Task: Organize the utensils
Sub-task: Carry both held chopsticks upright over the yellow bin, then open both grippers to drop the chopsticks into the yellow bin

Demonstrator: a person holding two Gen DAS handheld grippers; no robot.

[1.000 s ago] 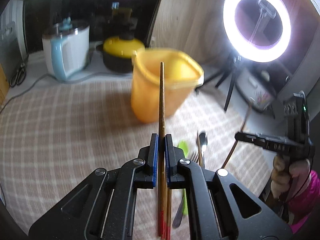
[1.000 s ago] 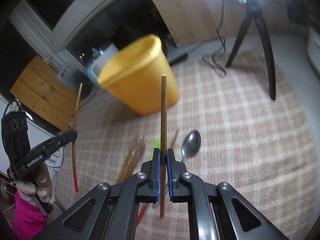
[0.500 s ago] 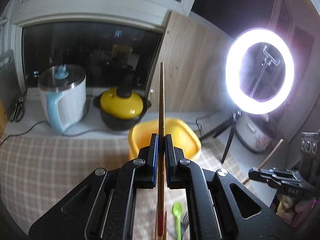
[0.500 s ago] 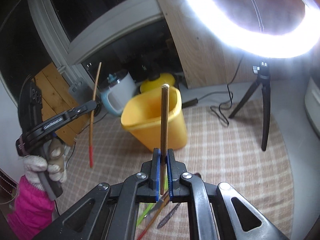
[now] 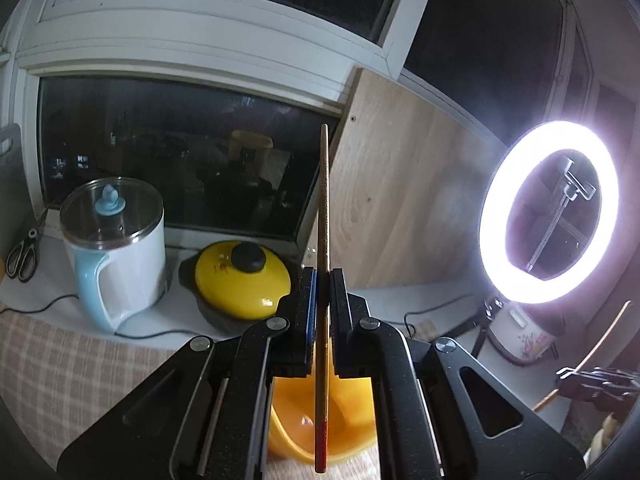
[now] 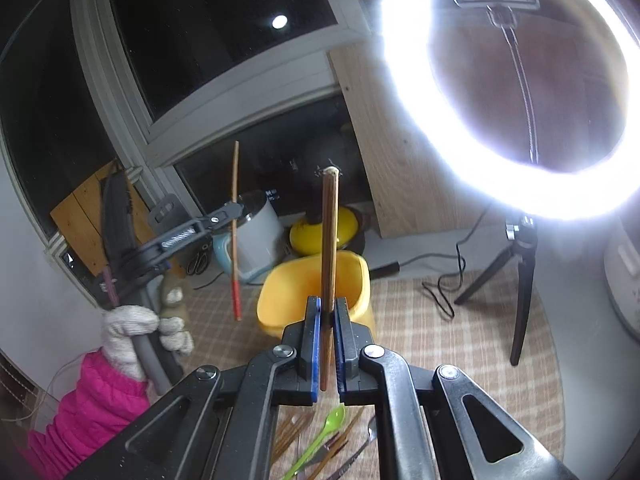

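My left gripper (image 5: 322,280) is shut on a red-tipped chopstick (image 5: 322,216) held upright, its red end over the yellow plastic container (image 5: 344,412). From the right wrist view the left gripper (image 6: 234,212) holds that chopstick (image 6: 235,240) left of the container (image 6: 312,292). My right gripper (image 6: 327,312) is shut on a brown chopstick (image 6: 329,248), upright, in front of the container. More chopsticks (image 6: 292,432), a green spoon (image 6: 320,440) and metal cutlery (image 6: 352,456) lie on the checked cloth below.
A white and blue kettle (image 5: 116,252), a yellow-lidded pot (image 5: 240,280) and scissors (image 5: 22,252) stand on the sill behind. A lit ring light (image 6: 516,92) on a tripod (image 6: 520,280) stands at the right, its cable on the cloth.
Both grippers have lifted and tilted up with their chopsticks. The container has dropped lower in both views, now under the left chopstick's red end.
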